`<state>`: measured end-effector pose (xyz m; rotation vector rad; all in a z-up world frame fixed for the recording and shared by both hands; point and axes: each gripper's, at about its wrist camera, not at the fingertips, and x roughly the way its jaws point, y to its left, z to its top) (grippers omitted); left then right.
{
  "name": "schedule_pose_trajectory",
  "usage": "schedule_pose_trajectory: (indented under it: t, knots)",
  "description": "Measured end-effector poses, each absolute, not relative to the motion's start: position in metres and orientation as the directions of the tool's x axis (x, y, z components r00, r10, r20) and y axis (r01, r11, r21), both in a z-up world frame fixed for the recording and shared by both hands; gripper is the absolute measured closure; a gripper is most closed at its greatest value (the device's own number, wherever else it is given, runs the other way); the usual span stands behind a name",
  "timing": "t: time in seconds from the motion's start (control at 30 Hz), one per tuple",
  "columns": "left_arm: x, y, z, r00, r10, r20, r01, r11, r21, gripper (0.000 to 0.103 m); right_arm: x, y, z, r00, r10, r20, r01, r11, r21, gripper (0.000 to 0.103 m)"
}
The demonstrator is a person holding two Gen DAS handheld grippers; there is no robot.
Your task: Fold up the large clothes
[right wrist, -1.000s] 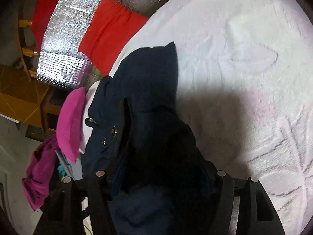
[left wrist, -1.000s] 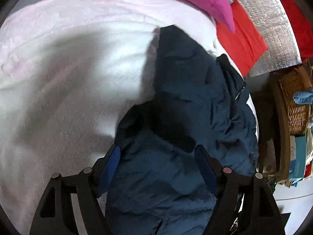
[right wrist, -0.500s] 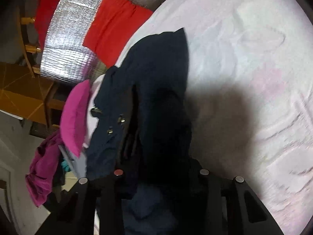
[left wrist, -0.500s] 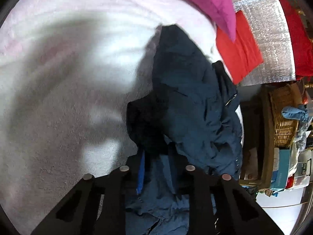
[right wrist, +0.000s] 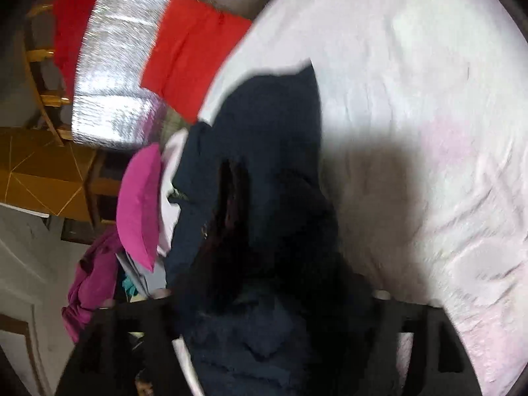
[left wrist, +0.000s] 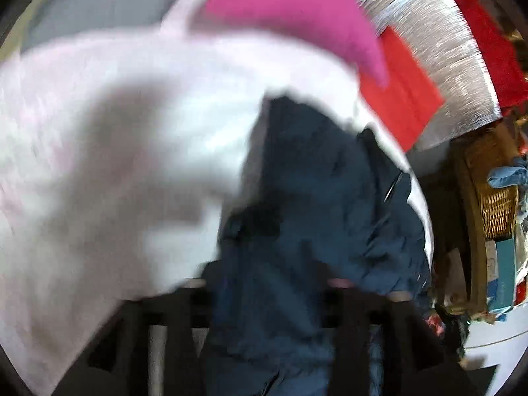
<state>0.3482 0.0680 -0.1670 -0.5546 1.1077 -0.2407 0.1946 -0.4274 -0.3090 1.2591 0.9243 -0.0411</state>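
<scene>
Navy quilted fabric of a jacket (left wrist: pixel 316 198) fills the space directly ahead of both sets of jaws. Both views are smeared by motion, so fine detail is poor.

Left gripper (left wrist: pixel 267 300): its black frame stands apart on either side of a bunched fold of the jacket, which passes between and over the jaws. The fingertips are buried under the cloth; whether they clamp it cannot be told. Beyond the jaws the jacket lies on a pale pink-white bedspread (left wrist: pixel 99 151), which spreads to the left of the jaws. A zipper line shows on the jacket, ahead and to the right.

Right gripper (right wrist: pixel 274 303): same finding. The jacket (right wrist: pixel 274 138) rises between the two halves of the frame and hides the tips; the state of the jaws cannot be determined. A dark open slit in the jacket runs ahead of the jaws. The bedspread (right wrist: pixel 412 99), with a raised pattern, lies ahead and to the right.

Surroundings: a magenta pillow (left wrist: pixel 297 13) sits far ahead of the left jaws at the bed edge, with a folded red cloth (left wrist: pixel 399 99) just beyond it on silver foil sheeting (left wrist: pixel 439 49). A wicker basket (left wrist: pixel 495 204) stands off the bed to the right of the left jaws. In the right view, purple clothing (right wrist: pixel 92 283) hangs left of the jaws.
</scene>
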Motion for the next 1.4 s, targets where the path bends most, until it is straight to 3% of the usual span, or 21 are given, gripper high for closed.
schedule_pose_trajectory:
  t: [0.03,0.07,0.27,0.37,0.4,0.43,0.47,0.57,0.73,0.83,0.93,0.97,1.0,1.07,1.13,1.4]
  knots:
    - [0.348,0.068,-0.16,0.477,-0.434,-0.764,-0.078,0.845,-0.529,0.026,0.195,-0.431,-0.308,0.664,0.432,-0.611,0.5,0.352,0.791,0.02]
    - [0.35,0.068,-0.155,0.51,-0.424,-0.749,-0.071,0.847,-0.527,0.023,0.197,-0.432,-0.31,0.664,0.432,-0.61,0.506,0.342,0.792,0.019]
    - [0.372,0.052,-0.182,0.459,-0.518,-0.722,-0.069,0.789,-0.61,0.023,0.21,-0.434,-0.34,0.675,0.448,-0.586,0.52,0.275,0.809,0.022]
    - [0.378,0.043,-0.198,0.422,-0.552,-0.719,-0.081,0.767,-0.637,0.026,0.217,-0.426,-0.341,0.672,0.472,-0.571,0.494,0.29,0.82,0.053]
    - [0.377,0.039,-0.201,0.432,-0.535,-0.726,-0.084,0.778,-0.623,0.036,0.221,-0.42,-0.342,0.658,0.468,-0.59,0.503,0.31,0.807,0.056]
    - [0.378,0.037,-0.201,0.433,-0.525,-0.733,-0.082,0.787,-0.612,0.055,0.224,-0.417,-0.342,0.651,0.454,-0.609,0.511,0.332,0.793,0.059]
    - [0.378,0.035,-0.202,0.429,-0.521,-0.738,-0.08,0.792,-0.605,0.063,0.226,-0.415,-0.341,0.649,0.442,-0.619,0.512,0.348,0.785,0.064]
    - [0.38,0.031,-0.204,0.444,-0.516,-0.733,-0.091,0.788,-0.609,0.068,0.233,-0.41,-0.326,0.658,0.405,-0.635,0.502,0.392,0.771,0.07]
    - [0.377,0.021,-0.185,0.496,-0.483,-0.721,-0.034,0.819,-0.572,0.069,0.237,-0.397,-0.292,0.693,0.354,-0.627,0.412,0.52,0.749,0.07]
    - [0.38,0.012,-0.193,0.448,-0.422,-0.788,-0.041,0.871,-0.49,0.069,0.238,-0.4,-0.315,0.633,0.333,-0.699,0.489,0.528,0.694,0.07]
    - [0.38,0.011,-0.203,0.405,-0.425,-0.81,-0.073,0.867,-0.492,0.069,0.232,-0.41,-0.326,0.63,0.383,-0.676,0.514,0.447,0.732,0.064]
    - [0.379,0.012,-0.201,0.403,-0.426,-0.81,-0.076,0.867,-0.493,0.069,0.23,-0.412,-0.323,0.633,0.38,-0.674,0.513,0.446,0.733,0.058]
    - [0.377,0.015,-0.196,0.401,-0.424,-0.812,-0.078,0.868,-0.491,0.069,0.227,-0.414,-0.319,0.633,0.374,-0.678,0.515,0.451,0.729,0.039]
    - [0.372,0.018,-0.188,0.404,-0.413,-0.816,-0.078,0.873,-0.481,0.068,0.221,-0.415,-0.313,0.63,0.376,-0.679,0.51,0.459,0.727,0.029]
    - [0.366,0.017,-0.185,0.397,-0.386,-0.832,-0.083,0.888,-0.452,0.055,0.211,-0.418,-0.308,0.629,0.372,-0.682,0.507,0.469,0.723,0.029]
    - [0.319,0.018,-0.165,0.442,-0.318,-0.839,0.019,0.938,-0.346,0.046,0.151,-0.442,-0.297,0.653,0.352,-0.671,0.526,0.428,0.735,0.029]
